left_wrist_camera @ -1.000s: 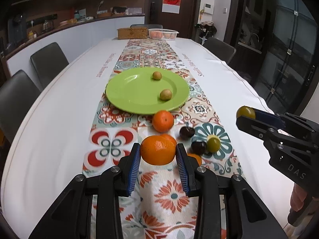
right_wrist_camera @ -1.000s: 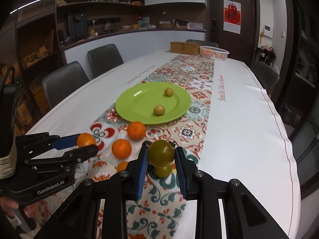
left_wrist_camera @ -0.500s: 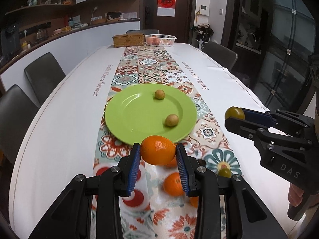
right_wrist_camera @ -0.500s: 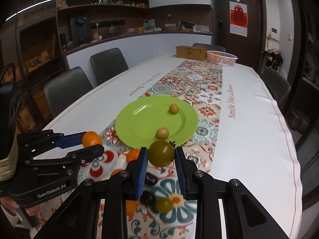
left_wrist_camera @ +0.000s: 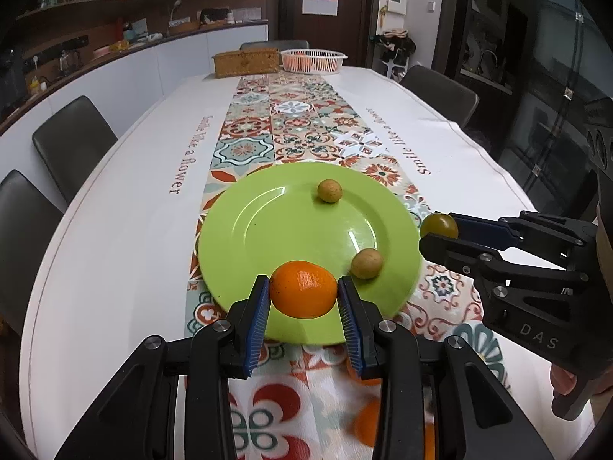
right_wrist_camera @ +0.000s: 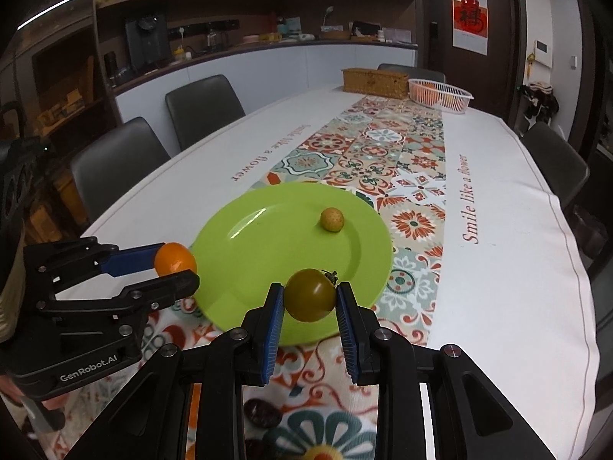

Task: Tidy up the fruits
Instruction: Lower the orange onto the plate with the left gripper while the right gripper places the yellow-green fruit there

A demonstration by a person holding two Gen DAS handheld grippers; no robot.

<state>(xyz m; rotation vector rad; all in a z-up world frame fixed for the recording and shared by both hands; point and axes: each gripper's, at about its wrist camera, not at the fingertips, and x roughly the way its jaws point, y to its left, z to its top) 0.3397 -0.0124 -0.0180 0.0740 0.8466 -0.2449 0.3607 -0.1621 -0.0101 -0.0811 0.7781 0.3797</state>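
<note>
My left gripper (left_wrist_camera: 303,295) is shut on an orange (left_wrist_camera: 303,294) and holds it above the near rim of the green plate (left_wrist_camera: 268,230). My right gripper (right_wrist_camera: 310,295) is shut on a green tomato (right_wrist_camera: 310,293) above the plate's near edge (right_wrist_camera: 268,253). Two small yellowish fruits (left_wrist_camera: 329,190) (left_wrist_camera: 367,263) lie on the plate; one of them (right_wrist_camera: 331,219) shows in the right wrist view. The right gripper also shows in the left wrist view (left_wrist_camera: 440,232), and the left gripper in the right wrist view (right_wrist_camera: 176,266).
More oranges (left_wrist_camera: 367,425) and a dark fruit (right_wrist_camera: 262,412) lie on the patterned runner below the grippers. A wicker box (left_wrist_camera: 245,62) and a white basket (left_wrist_camera: 312,60) stand at the table's far end. Grey chairs (left_wrist_camera: 72,142) line both sides.
Both grippers have moved forward with their fruit, from over the loose fruit on the runner to over the plate's near edge.
</note>
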